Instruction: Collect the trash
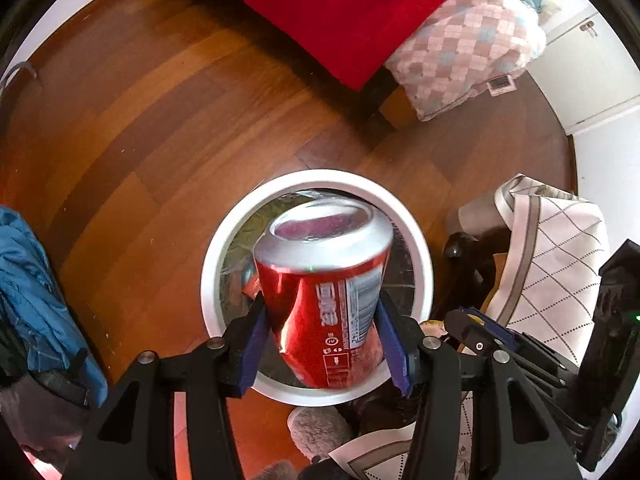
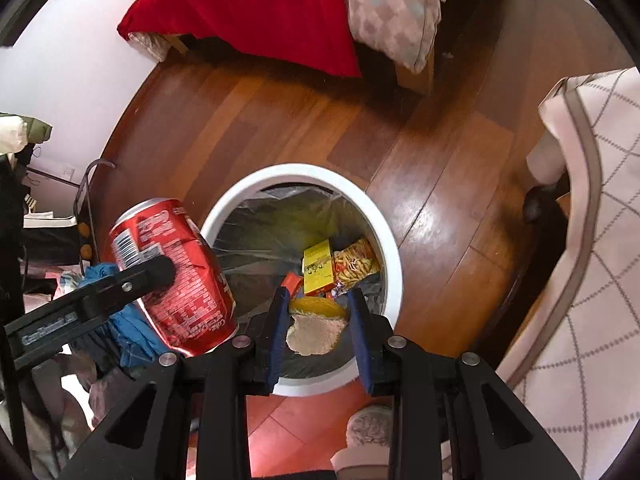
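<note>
Left wrist view is showing left fingers (image 1: 322, 344) clamping a can (image 1: 324, 292) over the bin (image 1: 424, 264), right fingers (image 2: 320, 330) pinching a scrap (image 2: 316, 330); mistimed release risking a rim bounce

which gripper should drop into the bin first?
Left, probably. The left gripper holds the can squarely over the bin opening. The right gripper holds a flat pale scrap nearer the bin's close rim, so it has less margin.
</note>
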